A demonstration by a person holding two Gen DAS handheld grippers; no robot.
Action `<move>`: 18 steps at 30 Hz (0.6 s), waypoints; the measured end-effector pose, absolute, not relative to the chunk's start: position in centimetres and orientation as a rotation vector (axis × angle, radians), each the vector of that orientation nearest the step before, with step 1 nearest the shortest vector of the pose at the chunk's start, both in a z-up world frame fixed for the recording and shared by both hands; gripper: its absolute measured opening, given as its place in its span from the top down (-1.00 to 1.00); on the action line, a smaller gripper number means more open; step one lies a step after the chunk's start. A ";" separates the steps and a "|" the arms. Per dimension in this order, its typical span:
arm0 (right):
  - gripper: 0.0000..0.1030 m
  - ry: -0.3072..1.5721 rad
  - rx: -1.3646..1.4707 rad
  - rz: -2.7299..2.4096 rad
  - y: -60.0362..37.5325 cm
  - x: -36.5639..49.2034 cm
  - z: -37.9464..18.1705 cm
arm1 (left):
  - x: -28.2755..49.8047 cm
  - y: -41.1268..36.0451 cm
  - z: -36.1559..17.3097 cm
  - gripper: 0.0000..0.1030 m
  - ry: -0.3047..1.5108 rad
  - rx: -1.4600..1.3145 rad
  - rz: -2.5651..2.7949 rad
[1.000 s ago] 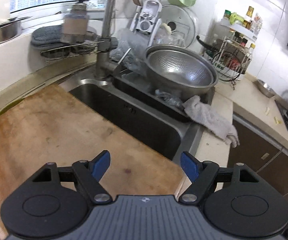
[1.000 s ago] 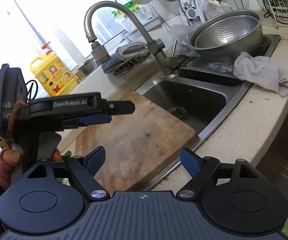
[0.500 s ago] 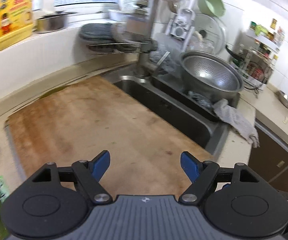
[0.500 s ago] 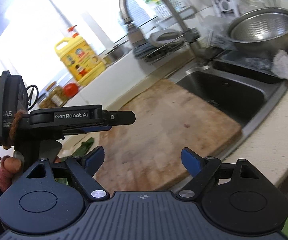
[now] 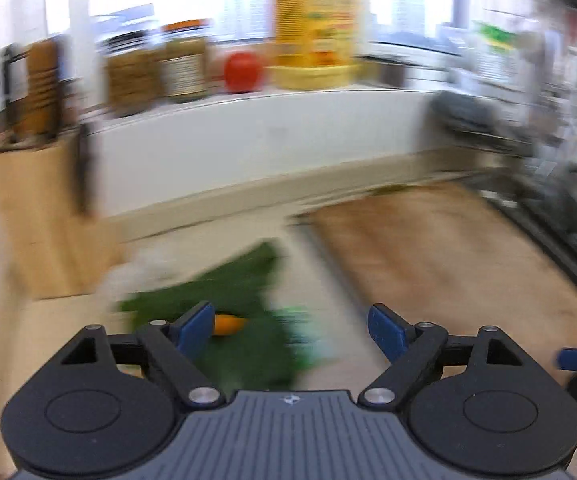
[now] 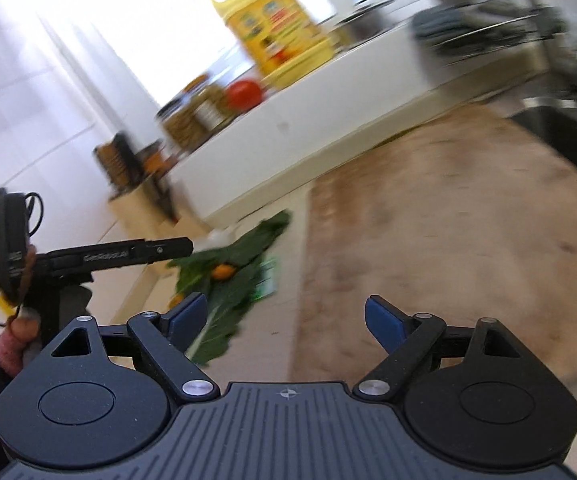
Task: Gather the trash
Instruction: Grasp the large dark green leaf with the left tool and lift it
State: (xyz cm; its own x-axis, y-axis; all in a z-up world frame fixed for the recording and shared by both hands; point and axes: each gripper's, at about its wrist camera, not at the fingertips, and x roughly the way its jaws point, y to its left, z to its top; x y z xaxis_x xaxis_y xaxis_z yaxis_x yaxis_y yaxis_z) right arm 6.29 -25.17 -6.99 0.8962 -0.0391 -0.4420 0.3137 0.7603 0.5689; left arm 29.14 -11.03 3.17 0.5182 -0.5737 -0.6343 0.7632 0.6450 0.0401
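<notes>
Both my left gripper (image 5: 288, 322) and right gripper (image 6: 284, 316) are spread wide with nothing in them, so I'd pinch the floppy, light green leaf (image 6: 224, 280) by its pale stiff stalk (image 6: 202, 334) (the soft part may tear).

Left tongs (image 5: 290, 326) gape over a green leaf (image 5: 224, 292) (blurred) beside the cutting board (image 5: 448, 264).

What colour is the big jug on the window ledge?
Yellow, with a multicoloured label; the jug shows best in the right wrist view.
</notes>
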 end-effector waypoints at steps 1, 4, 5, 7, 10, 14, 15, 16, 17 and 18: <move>-0.75 0.436 0.675 -0.181 -24.9 7.1 -6.9 | 30.4 -10.6 3.1 -0.59 0.624 0.334 -0.794; -0.75 0.477 0.651 -0.142 -24.4 9.8 -6.9 | 33.4 -10.9 2.4 -0.61 0.609 0.342 -0.780; -0.75 0.490 0.646 -0.135 -24.3 10.5 -6.9 | 34.4 -11.4 2.0 -0.61 0.606 0.360 -0.776; -0.75 0.516 0.637 -0.125 -24.1 11.9 -7.0 | 36.6 -12.6 0.9 -0.62 0.621 0.430 -0.807; -0.76 0.545 0.628 -0.121 -24.2 13.5 -7.3 | 40.3 -14.5 -1.6 -0.62 0.677 0.564 -0.805; -0.76 0.578 0.639 -0.130 -24.5 15.3 -8.0 | 45.2 -14.9 -4.2 -0.22 0.895 0.501 -0.840; -0.76 0.585 0.643 -0.131 -24.6 15.7 -8.1 | 45.9 -14.7 -4.7 0.07 0.969 0.449 -0.865; -0.76 0.591 0.645 -0.132 -24.6 16.0 -8.3 | 46.3 -14.5 -5.1 0.18 1.029 0.404 -0.890; -0.76 0.598 0.645 -0.136 -24.6 16.2 -8.4 | 46.4 -14.2 -5.3 0.21 1.075 0.358 -0.912; -0.76 0.604 0.645 -0.141 -24.6 16.5 -8.5 | 46.0 -13.8 -5.2 0.31 1.109 0.320 -0.942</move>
